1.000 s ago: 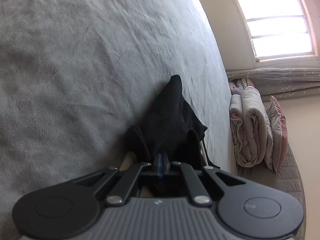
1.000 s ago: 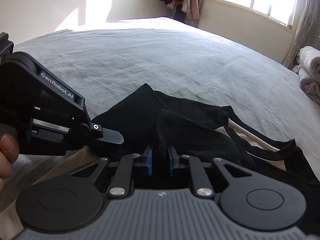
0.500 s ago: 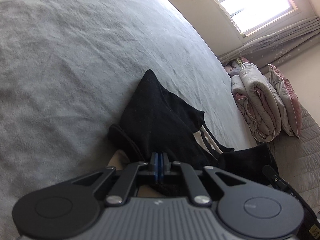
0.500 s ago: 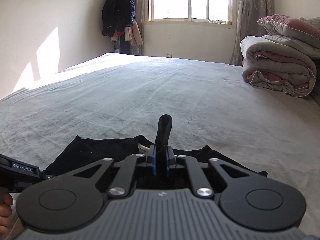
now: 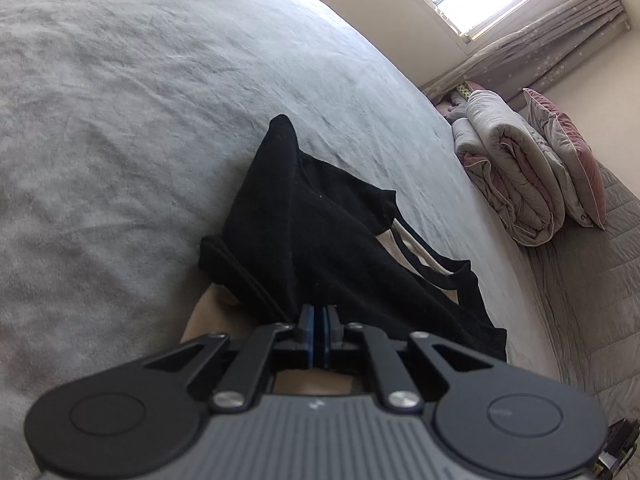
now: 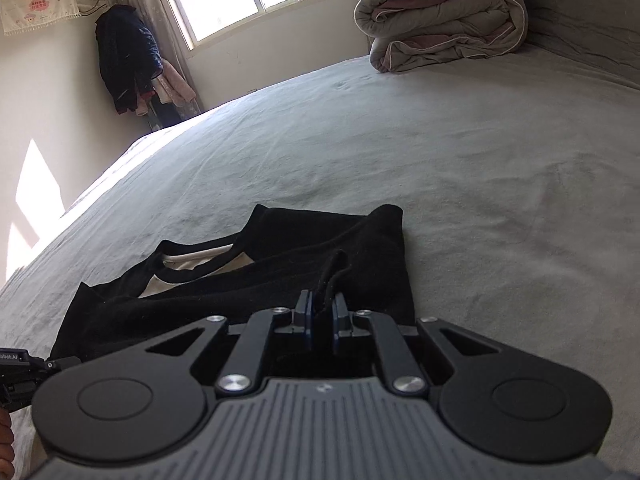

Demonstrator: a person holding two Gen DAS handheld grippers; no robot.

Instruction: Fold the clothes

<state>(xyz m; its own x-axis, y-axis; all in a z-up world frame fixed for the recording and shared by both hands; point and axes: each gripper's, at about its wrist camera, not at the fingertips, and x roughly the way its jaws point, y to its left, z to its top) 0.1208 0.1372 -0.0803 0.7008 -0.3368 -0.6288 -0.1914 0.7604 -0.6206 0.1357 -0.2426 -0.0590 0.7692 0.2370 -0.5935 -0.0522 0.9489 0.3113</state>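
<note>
Fabric swings over: the black garment (image 6: 256, 280) that was bunched up a second ago now lies doubled on the grey bed (image 6: 500, 168), so one fold looks made. Left gripper (image 5: 319, 334) has its jaws pressed together on the hem; right gripper (image 6: 323, 320) pinches a tuft through a narrow gap. Lettering reads "obot.AI", partly cut off.

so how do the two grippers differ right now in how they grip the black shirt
The left gripper has its blue pads pressed almost flat together on a thin edge of the black shirt; the right gripper shows a visible gap, with a bunched dark loop of cloth rising between its pads. The left one pulls a taut ridge of fabric; cloth ahead of the right one lies flatter on the grey bed. Both are shut on the same shirt.
</note>
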